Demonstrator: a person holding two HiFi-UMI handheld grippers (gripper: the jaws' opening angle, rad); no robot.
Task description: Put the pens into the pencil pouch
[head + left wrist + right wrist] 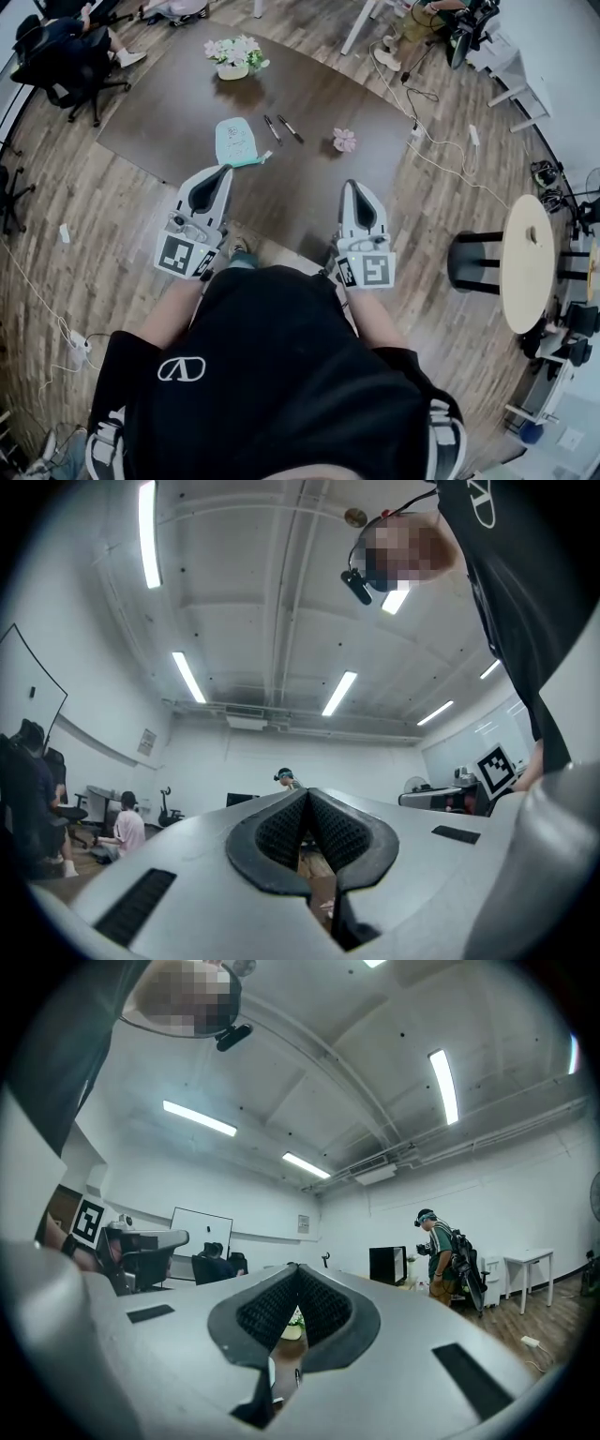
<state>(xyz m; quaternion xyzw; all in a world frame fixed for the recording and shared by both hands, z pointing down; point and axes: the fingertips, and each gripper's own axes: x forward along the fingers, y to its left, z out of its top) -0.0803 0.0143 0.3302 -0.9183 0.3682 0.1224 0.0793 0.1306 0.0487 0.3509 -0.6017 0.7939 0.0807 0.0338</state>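
In the head view a mint-green pencil pouch [235, 141] lies on the dark brown table [169, 122], with two dark pens [282, 128] side by side just right of it. My left gripper [223, 171] hangs shut and empty at the table's near edge, just below the pouch. The right gripper [352, 185], also shut and empty, sits over the near edge further right. In the left gripper view [307, 794] and the right gripper view [296, 1269] the jaws meet at the tips, pointing slightly upward at the room.
A vase of flowers [235, 56] stands at the table's far side; a small pink flower [344, 140] lies right of the pens. Office chairs [66, 70] and seated people are at far left. A round light table [527, 262] and a black stool [473, 262] stand right. Cables cross the wood floor.
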